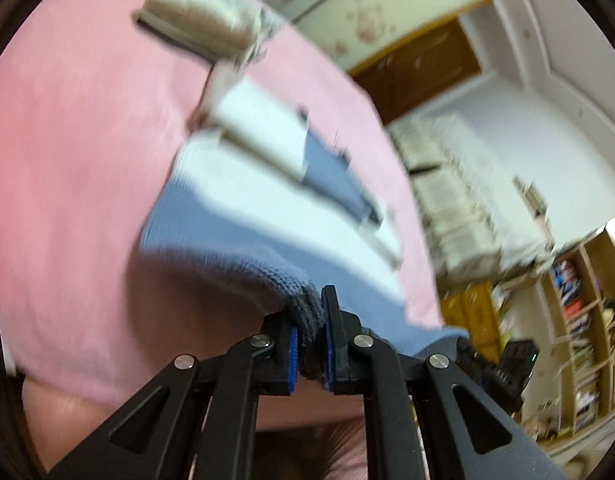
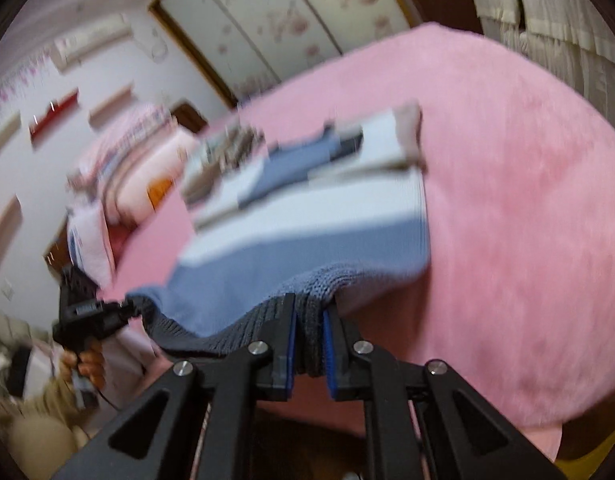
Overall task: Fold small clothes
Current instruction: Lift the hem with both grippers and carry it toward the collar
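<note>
Pink plush bedding point(image 2: 519, 208) covers the surface under everything and serves as the landmark for what follows. Beyond its far edge stand floral sliding panels point(image 2: 291, 20) and a pale frilled curtain point(image 2: 547, 20). Off its side, in the left wrist view, a crowded bookshelf point(image 1: 583, 312) fills the wall. On the bedding's far part sits a blurred grey-beige bundle point(image 1: 203, 24), well apart from the garment. Off its other side in the right wrist view lies a heap of pink striped bedclothes point(image 2: 135, 152).

A knit sweater point(image 1: 267, 204) lies along the bedding. It has a dark grey ribbed hem, then a blue band, then a pale white band, with blue and white pieces folded over its far part. Motion blur hides the details there.

Its long axis runs from the near hem away across the bedding towards the panels. The hem is raised off the bedding, and the far end rests on it.

The left gripper point(image 1: 310, 340) is clenched on the ribbed hem, pads pressing the knit. The right gripper point(image 2: 309, 340) pinches the same hem further along, jaws tight on the fabric. Between the two, the hem sags slightly. A hand point(image 2: 85, 364) holds the left gripper's handle.
</note>
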A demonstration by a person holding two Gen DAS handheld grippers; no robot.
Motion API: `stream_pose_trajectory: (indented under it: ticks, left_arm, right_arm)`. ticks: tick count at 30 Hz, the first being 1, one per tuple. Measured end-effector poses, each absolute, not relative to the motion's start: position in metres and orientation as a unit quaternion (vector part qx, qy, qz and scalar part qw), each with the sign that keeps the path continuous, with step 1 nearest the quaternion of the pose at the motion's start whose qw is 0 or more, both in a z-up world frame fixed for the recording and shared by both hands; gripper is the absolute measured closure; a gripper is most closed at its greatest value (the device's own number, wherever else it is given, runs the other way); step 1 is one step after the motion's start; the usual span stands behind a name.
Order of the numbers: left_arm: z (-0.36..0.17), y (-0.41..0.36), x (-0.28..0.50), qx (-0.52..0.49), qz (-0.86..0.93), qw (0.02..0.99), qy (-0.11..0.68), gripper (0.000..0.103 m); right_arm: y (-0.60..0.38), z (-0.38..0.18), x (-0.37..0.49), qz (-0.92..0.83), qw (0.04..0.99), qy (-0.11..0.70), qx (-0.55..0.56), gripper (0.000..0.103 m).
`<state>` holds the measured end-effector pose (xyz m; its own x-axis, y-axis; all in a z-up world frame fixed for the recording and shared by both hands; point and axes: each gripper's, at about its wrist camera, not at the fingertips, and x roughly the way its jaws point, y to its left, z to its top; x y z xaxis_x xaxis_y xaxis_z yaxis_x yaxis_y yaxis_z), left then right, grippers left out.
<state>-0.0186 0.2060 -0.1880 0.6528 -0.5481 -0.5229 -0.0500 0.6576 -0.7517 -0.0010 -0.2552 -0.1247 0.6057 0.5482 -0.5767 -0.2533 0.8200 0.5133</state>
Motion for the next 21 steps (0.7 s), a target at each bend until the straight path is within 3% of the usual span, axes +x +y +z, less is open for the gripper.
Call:
stream_pose_trajectory:
  ticks: [5,11,21]
  left_arm:
    - [-0.165,0.231,0.038,-0.416,-0.109,0.835,0.343,0.095]
    - [-0.155,0.233,0.137,-0.395,-0.060,0.849,0.346,0.095]
    - [-0.193,0.231,0.269,-0.374,-0.004,0.847,0.378,0.095]
  right_arm:
    - [-0.259,-0.097,0.059,0.220,0.887,0.340,0.224,0.092]
    - [-0.244,-0.089,0.144,0.199,0.892,0.334,0.232,0.092]
    - [-0.239,-0.125,0.268,0.137,0.886,0.362,0.255,0.092]
